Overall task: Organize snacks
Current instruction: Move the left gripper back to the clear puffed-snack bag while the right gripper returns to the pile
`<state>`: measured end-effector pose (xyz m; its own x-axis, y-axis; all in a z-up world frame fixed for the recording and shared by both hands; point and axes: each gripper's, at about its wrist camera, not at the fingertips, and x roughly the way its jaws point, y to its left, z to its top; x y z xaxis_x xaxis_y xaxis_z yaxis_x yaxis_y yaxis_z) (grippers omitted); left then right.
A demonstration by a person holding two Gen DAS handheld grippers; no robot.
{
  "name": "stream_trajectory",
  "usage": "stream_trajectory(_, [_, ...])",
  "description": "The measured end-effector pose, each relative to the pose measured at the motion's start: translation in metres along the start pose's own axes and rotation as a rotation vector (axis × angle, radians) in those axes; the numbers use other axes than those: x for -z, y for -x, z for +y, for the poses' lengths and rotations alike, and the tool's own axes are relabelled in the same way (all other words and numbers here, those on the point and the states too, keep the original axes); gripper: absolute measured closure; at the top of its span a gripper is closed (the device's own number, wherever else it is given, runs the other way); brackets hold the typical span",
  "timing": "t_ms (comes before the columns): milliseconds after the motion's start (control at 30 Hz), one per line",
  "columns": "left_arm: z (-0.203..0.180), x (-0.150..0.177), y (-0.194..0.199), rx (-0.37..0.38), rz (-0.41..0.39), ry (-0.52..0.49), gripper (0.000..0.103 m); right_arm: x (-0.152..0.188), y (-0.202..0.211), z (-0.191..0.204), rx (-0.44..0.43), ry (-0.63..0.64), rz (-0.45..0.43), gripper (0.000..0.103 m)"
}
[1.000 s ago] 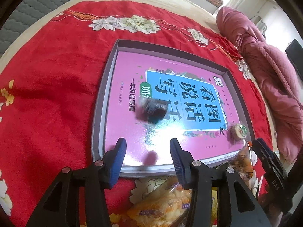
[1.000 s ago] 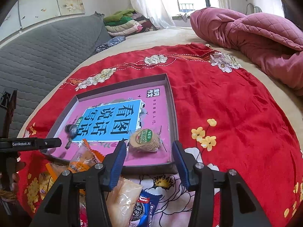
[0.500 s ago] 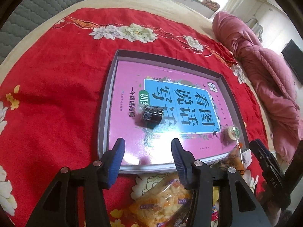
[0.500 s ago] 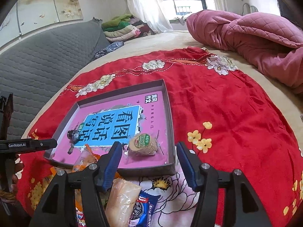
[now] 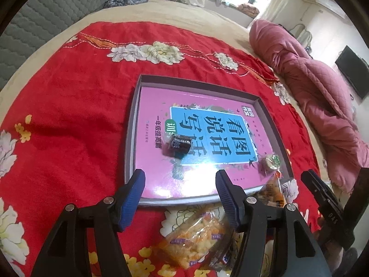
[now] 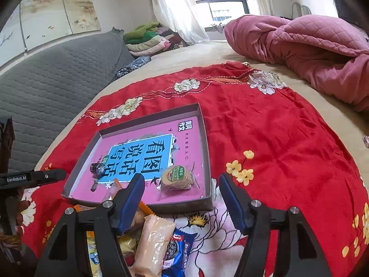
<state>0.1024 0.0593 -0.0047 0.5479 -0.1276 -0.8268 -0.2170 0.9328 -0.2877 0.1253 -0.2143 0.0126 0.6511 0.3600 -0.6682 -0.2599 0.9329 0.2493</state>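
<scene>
Both tongs (image 5: 180, 198) (image 6: 182, 198) opening, empty; dark foil-wrapped snack (image 5: 178, 143) lies in tray (image 5: 131, 124).

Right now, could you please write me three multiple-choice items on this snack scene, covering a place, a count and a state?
1. Where is the dark wrapped snack?
A. in the tray, on the pink book
B. on the red cloth
C. on the pink quilt

2. How many snacks lie in the tray?
A. none
B. two
C. five

3. What does the left hand-held gripper hold?
A. a biscuit pack
B. the book
C. nothing

Answers: 1 A, it rests on the book cover. 2 B, the dark one and the round cake. 3 C, its jaws are opening with nothing between them.
</scene>
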Motion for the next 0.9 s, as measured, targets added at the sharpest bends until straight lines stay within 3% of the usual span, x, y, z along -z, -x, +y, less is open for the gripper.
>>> stream_trajectory(733, [0.003,0.031,0.014,0.03,0.058,-0.103,0.037,0.008,0.021,0.018,0.014,0.018,0.025,0.035])
stream_trajectory(900, [0.005,0.034,0.016,0.033,0.063,-0.101,0.03,0.012,0.023,0.022,0.013,0.029,0.041,0.035])
